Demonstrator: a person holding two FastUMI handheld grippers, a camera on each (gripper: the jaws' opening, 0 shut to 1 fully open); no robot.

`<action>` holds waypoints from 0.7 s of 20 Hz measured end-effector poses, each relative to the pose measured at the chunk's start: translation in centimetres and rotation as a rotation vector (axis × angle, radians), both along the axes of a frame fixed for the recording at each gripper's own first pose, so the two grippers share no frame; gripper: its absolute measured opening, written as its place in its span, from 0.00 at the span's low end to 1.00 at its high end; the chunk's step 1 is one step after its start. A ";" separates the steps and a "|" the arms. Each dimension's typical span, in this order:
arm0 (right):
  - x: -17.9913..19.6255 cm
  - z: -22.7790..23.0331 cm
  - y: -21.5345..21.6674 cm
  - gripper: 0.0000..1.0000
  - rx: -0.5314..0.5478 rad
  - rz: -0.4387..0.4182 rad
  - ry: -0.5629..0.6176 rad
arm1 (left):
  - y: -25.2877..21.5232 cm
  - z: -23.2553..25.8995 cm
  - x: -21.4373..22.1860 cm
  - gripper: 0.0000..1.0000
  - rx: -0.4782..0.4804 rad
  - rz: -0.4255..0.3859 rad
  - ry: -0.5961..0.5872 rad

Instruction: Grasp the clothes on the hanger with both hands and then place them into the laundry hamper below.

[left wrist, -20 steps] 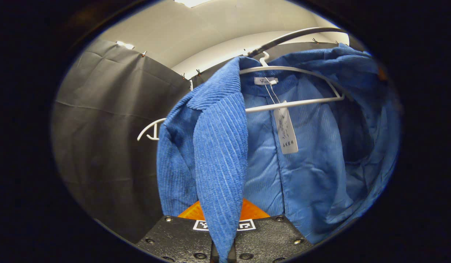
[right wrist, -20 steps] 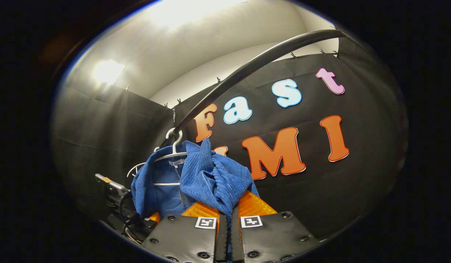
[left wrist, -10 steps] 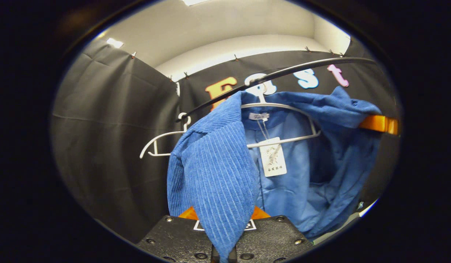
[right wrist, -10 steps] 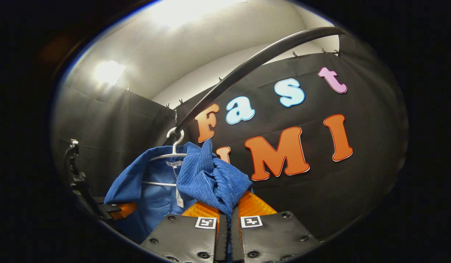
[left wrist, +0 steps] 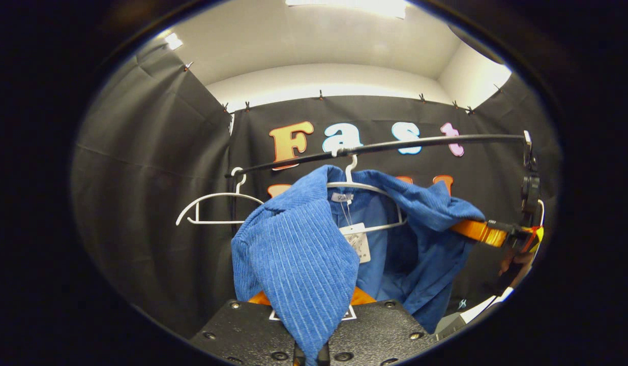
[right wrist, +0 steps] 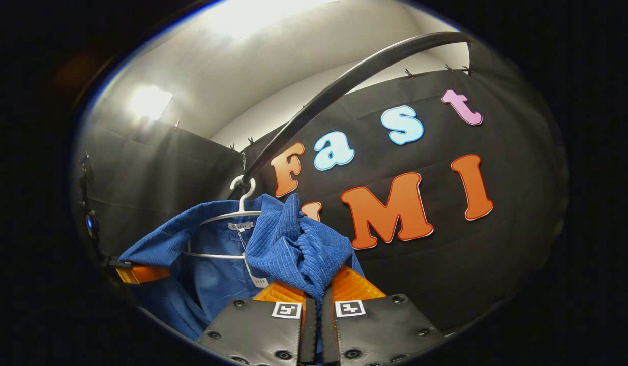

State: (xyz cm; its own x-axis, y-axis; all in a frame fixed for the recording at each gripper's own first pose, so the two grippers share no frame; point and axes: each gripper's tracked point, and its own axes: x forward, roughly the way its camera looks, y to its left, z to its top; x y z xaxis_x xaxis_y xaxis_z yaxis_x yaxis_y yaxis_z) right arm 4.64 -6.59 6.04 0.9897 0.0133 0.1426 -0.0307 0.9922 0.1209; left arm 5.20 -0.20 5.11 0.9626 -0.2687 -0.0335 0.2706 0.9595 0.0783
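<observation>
A blue corduroy jacket hangs open on a white hanger hooked over a dark rail. My left gripper is shut on the jacket's left front edge, which drapes down between its fingers. In the right gripper view the same jacket bunches into my right gripper, shut on the other front edge. From the left gripper view, the right gripper holds the far shoulder, with a hand behind it. A paper tag dangles from the collar.
A second white hanger, empty, hangs on the rail to the left of the jacket. Black cloth walls enclose the booth on the left and behind. The rail arcs overhead in the right gripper view.
My left gripper has pulled back from the hanger, so the jacket looks smaller and the rail and back wall now show. The jacket is spread wider between the grippers. The right gripper barely moved.
</observation>
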 end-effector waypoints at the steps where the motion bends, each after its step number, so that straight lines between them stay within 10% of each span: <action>1: -0.1 0.0 -0.1 0.11 0.000 -0.002 0.000 | 0.4 1.3 0.0 0.05 0.000 0.012 -0.023; 14: -0.5 1.3 0.2 0.11 0.001 0.005 -0.030 | 7.7 15.7 8.4 0.05 0.258 0.230 -0.290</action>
State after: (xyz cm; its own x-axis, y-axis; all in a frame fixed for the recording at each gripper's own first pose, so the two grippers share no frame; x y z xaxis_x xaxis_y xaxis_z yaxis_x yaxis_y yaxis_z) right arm 4.17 -6.36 7.30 0.9849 0.0178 0.1720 -0.0390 0.9919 0.1207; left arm 13.63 7.53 20.82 0.9759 -0.0646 0.2086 -0.0163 0.9311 0.3643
